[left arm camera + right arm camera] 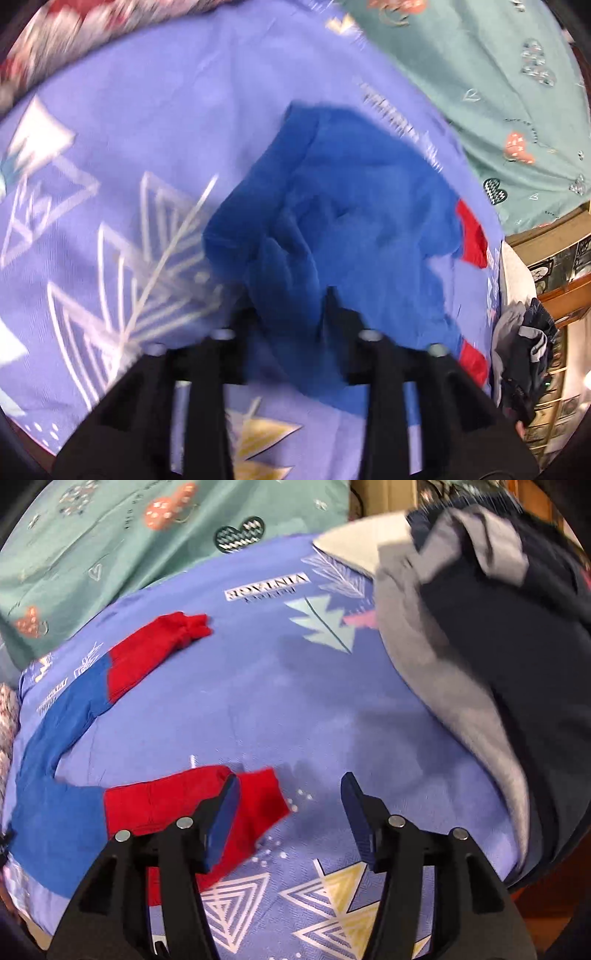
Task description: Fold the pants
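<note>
Small blue pants with red cuffs lie on a lavender patterned bedsheet (147, 129). In the left wrist view the blue waist part (351, 206) is bunched up, and my left gripper (291, 299) has cloth of it between its fingers and seems shut on it. In the right wrist view both legs spread apart: the far red cuff (155, 650) and the near red cuff (255, 812). My right gripper (291, 790) is open just above the sheet, its left finger (221, 819) over the near cuff.
A pile of grey and dark navy clothes (498, 646) lies at the right on the bed. A teal patterned sheet (110, 535) lies beyond the lavender one. The bed edge and a wooden shelf (561, 295) are at the right in the left wrist view.
</note>
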A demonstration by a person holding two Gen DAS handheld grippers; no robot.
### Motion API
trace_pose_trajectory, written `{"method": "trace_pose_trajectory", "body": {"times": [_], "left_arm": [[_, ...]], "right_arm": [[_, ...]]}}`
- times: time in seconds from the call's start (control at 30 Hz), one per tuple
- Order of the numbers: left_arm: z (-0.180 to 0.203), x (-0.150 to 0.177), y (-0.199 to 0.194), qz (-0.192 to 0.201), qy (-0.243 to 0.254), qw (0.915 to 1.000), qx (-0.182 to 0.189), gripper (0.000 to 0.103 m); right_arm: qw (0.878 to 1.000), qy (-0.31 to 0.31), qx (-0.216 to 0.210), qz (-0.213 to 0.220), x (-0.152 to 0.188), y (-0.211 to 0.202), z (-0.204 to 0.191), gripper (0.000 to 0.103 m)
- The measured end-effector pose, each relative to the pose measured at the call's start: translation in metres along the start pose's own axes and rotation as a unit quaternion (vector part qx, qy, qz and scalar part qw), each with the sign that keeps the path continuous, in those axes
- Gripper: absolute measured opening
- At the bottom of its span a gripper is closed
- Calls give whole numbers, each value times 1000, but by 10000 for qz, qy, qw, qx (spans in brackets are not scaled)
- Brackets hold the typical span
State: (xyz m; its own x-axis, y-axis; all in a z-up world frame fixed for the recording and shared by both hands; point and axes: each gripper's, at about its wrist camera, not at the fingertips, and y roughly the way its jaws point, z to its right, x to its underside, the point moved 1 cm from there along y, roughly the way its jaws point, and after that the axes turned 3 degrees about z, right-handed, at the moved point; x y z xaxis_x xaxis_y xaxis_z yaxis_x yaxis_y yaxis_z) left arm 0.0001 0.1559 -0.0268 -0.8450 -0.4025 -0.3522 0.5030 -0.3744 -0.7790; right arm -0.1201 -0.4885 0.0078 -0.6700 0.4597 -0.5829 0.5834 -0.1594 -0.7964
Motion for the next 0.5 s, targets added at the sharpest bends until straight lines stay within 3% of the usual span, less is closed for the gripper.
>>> {"method": "trace_pose_trajectory", "body": {"times": [0.03,0.1,0.23,0.33,0.4,0.43,0.5], "left_arm": [[-4,2,-3,58,0,10000,-39,58],[-8,6,-11,193,26,9998,-22,71],[-3,7,-2,155,74,9997,170,73],[10,9,16,89,192,9997,103,73],[15,9,27,76,254,9996,38,72],[16,8,32,62,230,9997,16,70],[16,7,35,97,230,9997,-61,60]], "right_arm": [[10000,59,-67,-35,3,1,4,57],[9998,84,-149,-130,12,5,8,59],[9976,223,-491,-423,29,20,6,59],[9961,34,-669,-581,37,38,-10,59],[9952,-52,-788,-580,39,45,-18,44],[9941,-94,-900,-597,40,48,-19,21],[9948,-267,-897,-403,38,39,-24,20]]}}
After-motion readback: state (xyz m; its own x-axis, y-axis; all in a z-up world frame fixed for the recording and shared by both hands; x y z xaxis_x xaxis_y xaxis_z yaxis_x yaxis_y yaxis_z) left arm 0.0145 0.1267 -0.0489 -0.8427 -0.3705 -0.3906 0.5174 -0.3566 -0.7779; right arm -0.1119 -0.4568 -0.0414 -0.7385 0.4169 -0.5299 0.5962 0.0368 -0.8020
